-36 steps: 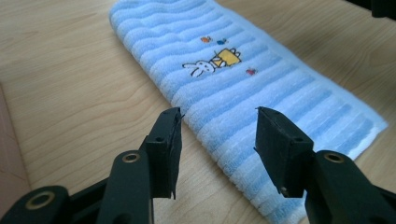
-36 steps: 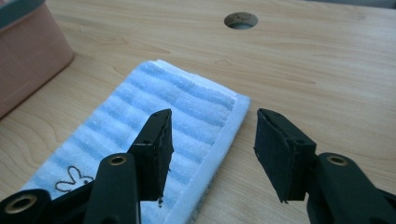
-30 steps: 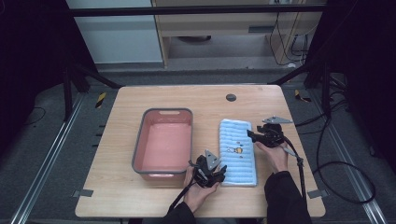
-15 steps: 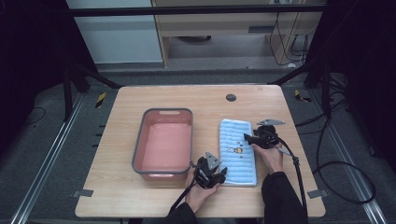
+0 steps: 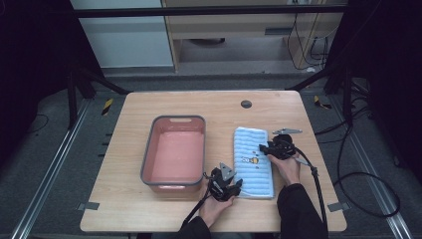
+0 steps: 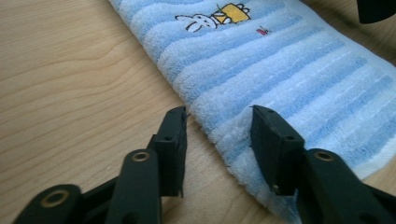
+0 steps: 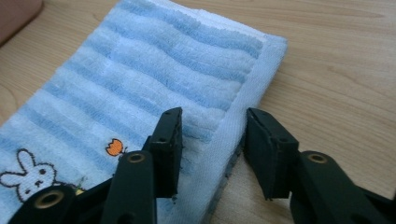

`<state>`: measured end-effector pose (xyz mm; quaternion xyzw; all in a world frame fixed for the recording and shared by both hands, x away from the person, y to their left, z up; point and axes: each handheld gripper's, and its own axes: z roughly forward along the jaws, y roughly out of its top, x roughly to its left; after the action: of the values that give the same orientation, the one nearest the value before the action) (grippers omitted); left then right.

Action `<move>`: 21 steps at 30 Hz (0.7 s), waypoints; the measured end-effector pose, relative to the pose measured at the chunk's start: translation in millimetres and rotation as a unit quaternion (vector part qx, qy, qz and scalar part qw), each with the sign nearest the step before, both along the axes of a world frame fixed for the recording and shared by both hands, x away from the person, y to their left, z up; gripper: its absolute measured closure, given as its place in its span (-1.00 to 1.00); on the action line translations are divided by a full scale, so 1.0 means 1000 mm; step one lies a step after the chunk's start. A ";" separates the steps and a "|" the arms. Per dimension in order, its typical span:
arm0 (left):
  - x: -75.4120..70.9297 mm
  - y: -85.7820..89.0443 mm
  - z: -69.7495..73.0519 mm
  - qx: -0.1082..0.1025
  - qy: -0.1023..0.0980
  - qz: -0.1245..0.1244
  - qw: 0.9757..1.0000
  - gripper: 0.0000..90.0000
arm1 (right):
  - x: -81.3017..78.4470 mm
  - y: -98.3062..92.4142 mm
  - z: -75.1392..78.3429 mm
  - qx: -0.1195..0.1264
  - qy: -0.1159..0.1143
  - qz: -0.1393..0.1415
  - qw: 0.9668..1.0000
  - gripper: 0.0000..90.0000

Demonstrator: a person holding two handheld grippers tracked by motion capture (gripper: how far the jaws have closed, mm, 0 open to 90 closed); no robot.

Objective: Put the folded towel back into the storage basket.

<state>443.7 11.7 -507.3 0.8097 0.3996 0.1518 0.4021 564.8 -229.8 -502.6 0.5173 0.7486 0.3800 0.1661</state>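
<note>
- The table (image 5: 149,214) was pale wood with visible grain.
- A pink bin (image 5: 174,152) with a grey rim stood left of centre on it, just beside the towel but not touching it.
- The towel (image 5: 253,160) lay flat and folded into a long strip right of the bin. It was terry cloth in light blue and white stripes, with a paler hemmed border and a small white rabbit and orange motif printed near mid-length.
- The left gripper (image 6: 218,122) sat low at the towel's near left corner. Its jaws had just been closing; they stood apart, straddling the towel's edge, one over bare wood and one over cloth, not yet pressing it.
- The right gripper (image 7: 212,127) sat at the towel's right edge. Its jaws had just been closing; they stood apart on either side of the hem, not clamped.
</note>
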 end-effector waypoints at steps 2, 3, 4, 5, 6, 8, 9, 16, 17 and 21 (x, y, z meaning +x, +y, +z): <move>-0.001 -0.001 0.000 -0.001 0.003 0.001 1.000 0.38 | -0.001 0.001 0.000 0.007 0.004 0.000 1.000 0.38; -0.001 -0.002 0.001 -0.006 0.007 0.003 1.000 0.43 | -0.001 0.001 0.000 0.007 0.004 0.001 1.000 0.43; -0.001 -0.003 0.001 -0.010 0.015 0.004 1.000 0.49 | -0.001 0.001 0.000 0.010 0.006 0.001 1.000 0.49; -0.001 -0.003 0.001 -0.010 0.015 0.004 1.000 0.55 | -0.001 0.001 0.000 0.010 0.006 0.001 1.000 0.49; -0.001 -0.003 0.001 -0.015 0.021 0.005 1.000 0.55 | -0.001 0.001 0.000 0.015 0.008 0.001 1.000 0.54; -0.001 -0.003 0.001 -0.021 0.026 0.006 0.999 0.65 | -0.001 0.001 0.000 0.027 0.015 0.001 1.000 0.65; -0.001 -0.003 0.001 -0.023 0.028 0.006 0.999 0.73 | -0.001 0.001 0.000 0.031 0.016 0.005 0.999 0.71; -0.003 -0.003 0.002 -0.032 0.022 0.015 0.999 0.90 | -0.004 -0.005 0.003 0.054 0.013 0.005 0.998 0.77; -0.004 -0.001 0.004 -0.045 0.020 0.010 0.999 0.90 | -0.004 -0.005 0.004 0.051 0.009 0.007 0.999 0.77; -0.007 0.009 0.012 -0.069 0.011 0.006 0.998 0.91 | -0.011 -0.006 0.016 0.056 -0.007 0.013 0.998 0.77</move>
<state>436.8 20.9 -495.4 0.7793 0.4183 0.1166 0.4518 554.0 -235.9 -486.5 0.5135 0.7316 0.4268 0.1375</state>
